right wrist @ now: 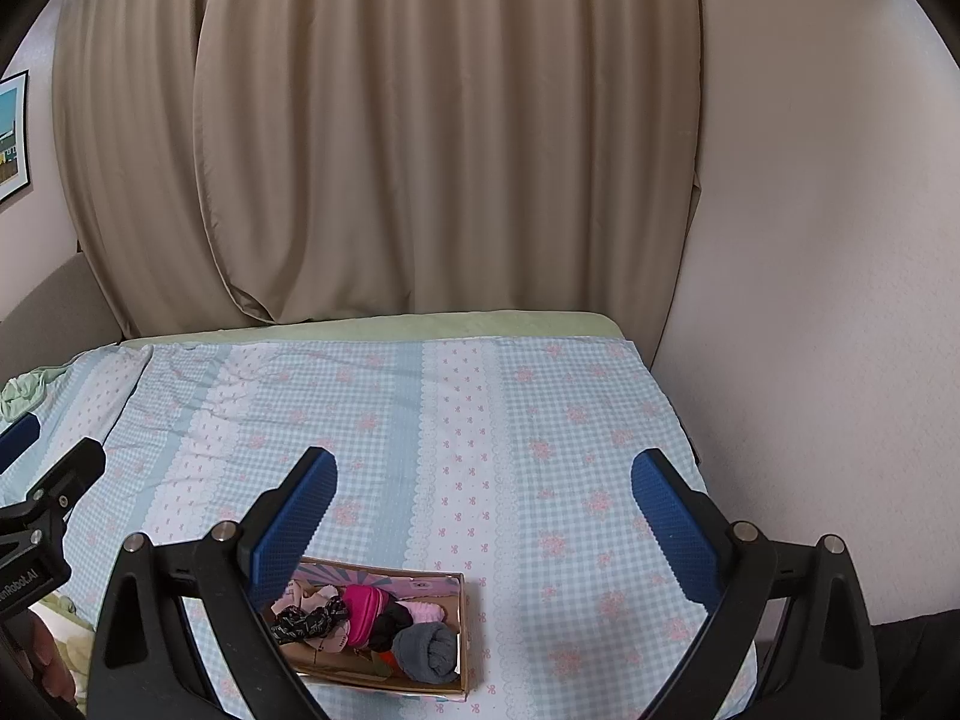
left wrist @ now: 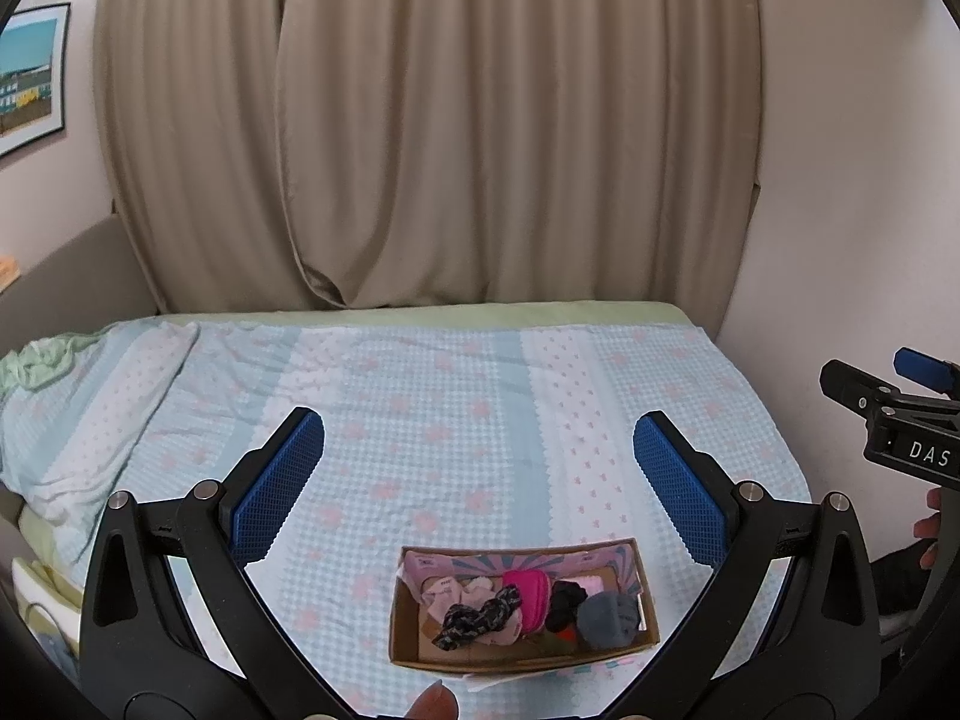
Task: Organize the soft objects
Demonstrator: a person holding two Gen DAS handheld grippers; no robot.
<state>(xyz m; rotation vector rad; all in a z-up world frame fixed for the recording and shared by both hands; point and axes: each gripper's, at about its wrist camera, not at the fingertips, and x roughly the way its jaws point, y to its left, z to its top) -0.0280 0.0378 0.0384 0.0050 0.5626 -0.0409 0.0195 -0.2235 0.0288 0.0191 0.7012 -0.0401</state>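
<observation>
Left gripper (left wrist: 479, 474) at bottom of the left wrist view, jaws wide apart, holding nothing. Right gripper (right wrist: 483, 507) likewise at bottom of its view, jaws spread, empty. Cardboard box (left wrist: 649, 600) sits low centre on the bed, between the left fingers; in the right view it lies lower left, partly behind the left finger. Inside: pink pouch (left wrist: 528, 597), grey sock roll (left wrist: 607, 618), patterned dark scrunchie (left wrist: 477, 618), black sock (left wrist: 564, 600). Checked floral bedspread (left wrist: 450, 408) fills mid frame. Beige curtain (left wrist: 468, 120) across the top.
</observation>
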